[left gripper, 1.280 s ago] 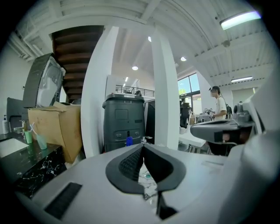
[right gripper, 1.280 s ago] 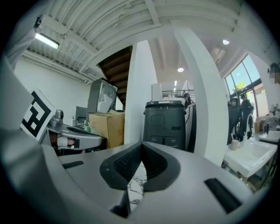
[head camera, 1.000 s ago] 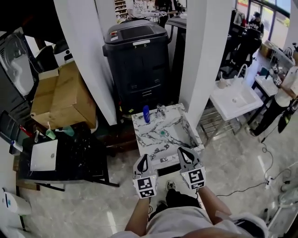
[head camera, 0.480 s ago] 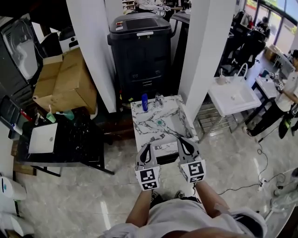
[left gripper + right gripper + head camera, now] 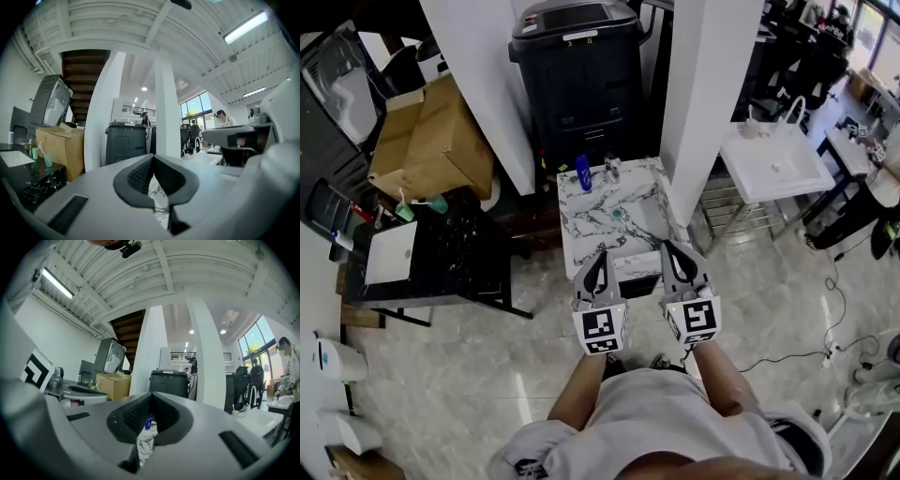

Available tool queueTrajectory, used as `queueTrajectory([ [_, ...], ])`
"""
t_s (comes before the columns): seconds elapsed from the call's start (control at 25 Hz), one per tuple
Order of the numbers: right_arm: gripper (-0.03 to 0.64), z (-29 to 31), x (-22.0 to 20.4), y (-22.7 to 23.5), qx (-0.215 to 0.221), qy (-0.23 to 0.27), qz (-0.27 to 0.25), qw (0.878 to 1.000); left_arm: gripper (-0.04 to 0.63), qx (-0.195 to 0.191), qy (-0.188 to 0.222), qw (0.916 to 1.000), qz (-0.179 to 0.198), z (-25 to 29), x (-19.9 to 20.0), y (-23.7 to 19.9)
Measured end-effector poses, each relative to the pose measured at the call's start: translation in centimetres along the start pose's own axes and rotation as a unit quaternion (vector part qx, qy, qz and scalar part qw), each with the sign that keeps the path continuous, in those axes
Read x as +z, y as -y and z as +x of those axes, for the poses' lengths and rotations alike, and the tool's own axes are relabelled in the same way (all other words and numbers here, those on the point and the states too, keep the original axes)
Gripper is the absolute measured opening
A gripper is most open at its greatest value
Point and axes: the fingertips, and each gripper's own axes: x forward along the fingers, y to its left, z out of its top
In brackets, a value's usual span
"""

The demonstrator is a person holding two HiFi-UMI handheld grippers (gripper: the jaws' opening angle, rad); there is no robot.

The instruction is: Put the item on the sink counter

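Observation:
The marble sink counter (image 5: 581,230) stands in front of me, between two white pillars. A blue bottle (image 5: 583,172) and a clear glass (image 5: 612,169) stand at its back edge, and a teal drain (image 5: 619,214) sits in the basin. My left gripper (image 5: 602,257) and right gripper (image 5: 668,249) hover side by side over the counter's front edge, both shut with nothing between the jaws. In the left gripper view the shut left gripper (image 5: 152,157) shows a sliver of marble (image 5: 161,202) below it. The right gripper (image 5: 151,396) points toward the blue bottle (image 5: 148,423).
A black wheeled bin (image 5: 577,56) stands behind the counter. A cardboard box (image 5: 427,141) and a black counter with a white basin (image 5: 392,253) are at the left. A white sink (image 5: 778,161) on a metal frame is at the right. Cables lie on the floor (image 5: 787,361).
Both grippers have risen in the head view and stay shut and side by side. The view has shifted, so the counter sits higher in the frame.

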Motion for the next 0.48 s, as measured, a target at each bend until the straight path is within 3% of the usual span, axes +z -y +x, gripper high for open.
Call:
queueTrajectory([
  [0.48,0.005,-1.8,0.0,1.9,-0.002,0.000,-0.001,1.000,0.011,-0.005,0.000,0.9999,0.009,0.3,0.5,2.5],
])
